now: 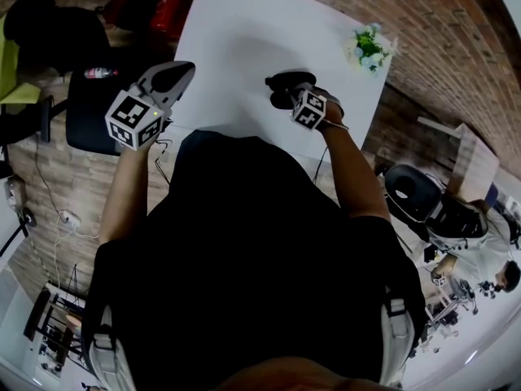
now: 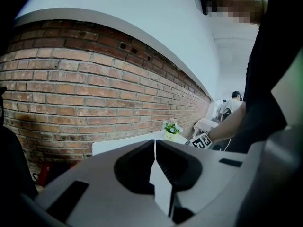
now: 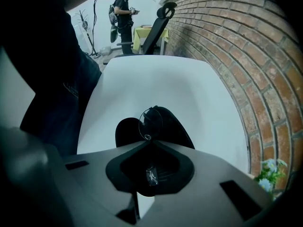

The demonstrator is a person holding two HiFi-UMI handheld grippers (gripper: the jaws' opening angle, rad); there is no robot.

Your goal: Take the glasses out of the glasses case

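Observation:
An open black glasses case lies on the white table, close to the person's edge. My right gripper is just above it, shut on the thin wire-framed glasses. One round lens sticks out past the jaw tips over the case. In the head view the right gripper covers part of the case. My left gripper is held up off the table's left edge. Its jaws are shut with nothing between them, and it points at the brick wall.
A small potted plant stands at the table's far right corner. A black chair is beside the table on the left. A brick wall runs behind the table. Other people and desks are at the lower right.

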